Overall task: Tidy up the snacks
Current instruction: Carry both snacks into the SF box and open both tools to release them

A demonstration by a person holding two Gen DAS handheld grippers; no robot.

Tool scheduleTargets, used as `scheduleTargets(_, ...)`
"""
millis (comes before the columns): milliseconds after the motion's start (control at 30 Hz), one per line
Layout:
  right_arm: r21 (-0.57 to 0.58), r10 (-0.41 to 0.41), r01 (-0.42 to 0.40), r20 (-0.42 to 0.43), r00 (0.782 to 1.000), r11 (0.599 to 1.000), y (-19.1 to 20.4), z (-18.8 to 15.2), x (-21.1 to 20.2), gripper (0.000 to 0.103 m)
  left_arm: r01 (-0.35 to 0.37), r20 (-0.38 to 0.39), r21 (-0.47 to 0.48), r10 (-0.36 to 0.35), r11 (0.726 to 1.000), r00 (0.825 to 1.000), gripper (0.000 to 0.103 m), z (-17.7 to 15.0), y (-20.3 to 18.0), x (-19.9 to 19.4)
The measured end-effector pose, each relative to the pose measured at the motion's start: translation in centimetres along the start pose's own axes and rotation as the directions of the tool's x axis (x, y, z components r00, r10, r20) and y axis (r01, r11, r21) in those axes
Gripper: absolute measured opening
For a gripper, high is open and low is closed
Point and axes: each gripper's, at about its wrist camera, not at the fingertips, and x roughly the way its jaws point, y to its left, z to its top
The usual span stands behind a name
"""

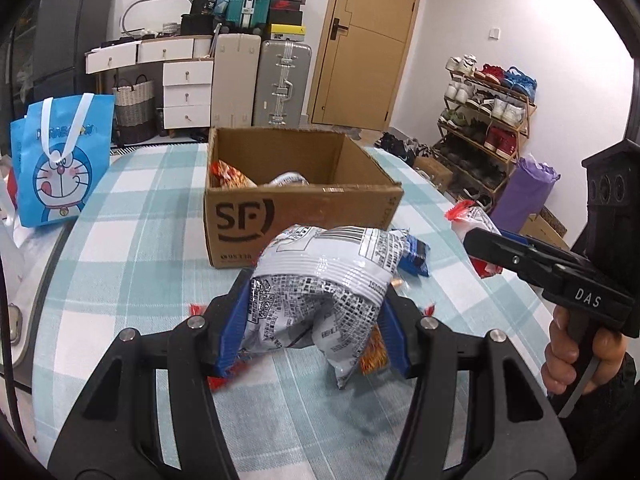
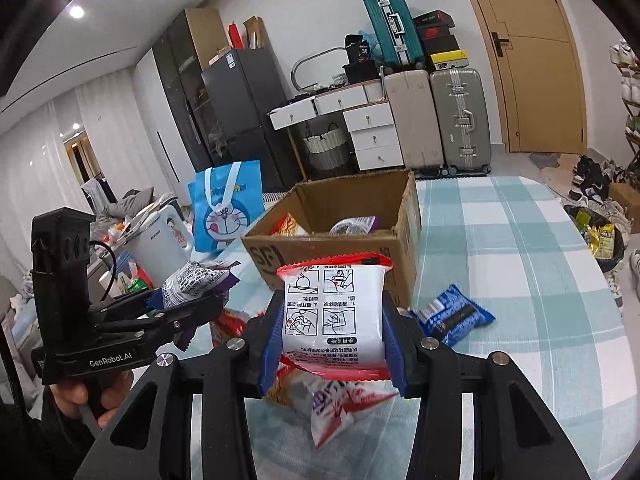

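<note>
Snack packets counted: two are clamped, two are seen inside the cardboard box point(image 1: 304, 204), one blue packet point(image 2: 450, 316) lies loose on the worktop point(image 1: 132, 248) just beside the box, and a few more lie under the tools, partly hidden. One box, one blue cartoon tote bag point(image 1: 60, 168), two tools.

Writing: "SF" is printed on the box front; "DAS" is read on the right tool's body, "GenRobot.AI" on the left tool's. Fine print and a barcode on the silver packet cannot be read.

Left tool point(image 1: 316, 320): blue pads are pressed into both sides of a crumpled silver-and-white packet point(image 1: 320, 280), which is held above the checked cloth, in front of the box's near wall.

Right tool point(image 2: 334, 344): pads are closed on a white packet with red edges point(image 2: 334, 308), instruction drawings facing the camera, held above the worktop just in front of the box.

Each tool's handle is gripped by a hand point(image 1: 568, 352).
</note>
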Motion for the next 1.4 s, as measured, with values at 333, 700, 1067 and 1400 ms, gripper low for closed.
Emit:
scheduleTargets(333, 0.027, 0.007, -0.008, 0.011, 1.0, 1.0, 0.2, 3.0, 2.4, 0.044, -0.02, 0.044, -0.018, 0.021, 1.0, 0.999, 0.055, 4.7, 1.4, 1.3)
scheduleTargets(700, 0.054, 0.007, -0.007, -0.002, 1.0, 0.999, 0.1, 5.2, 5.7, 0.044, -0.06, 0.055, -0.001, 0.06, 0.998, 0.997, 0.055, 8.2, 1.6, 4.2)
scheduleTargets(1067, 0.091, -0.011, 0.014, -0.028, 1.0, 0.996, -1.2, 6.5, 8.8, 0.044, -0.095, 0.016, 0.001, 0.095, 0.995, 0.995, 0.056, 10.4, 2.2, 9.1)
scheduleTargets(1400, 0.12, -0.016, 0.022, -0.049, 0.999, 0.992, -2.3, 7.6, 11.1, 0.047, -0.108, -0.011, 0.01, 0.108, 0.994, 0.994, 0.056, 11.2, 3.5, 12.6)
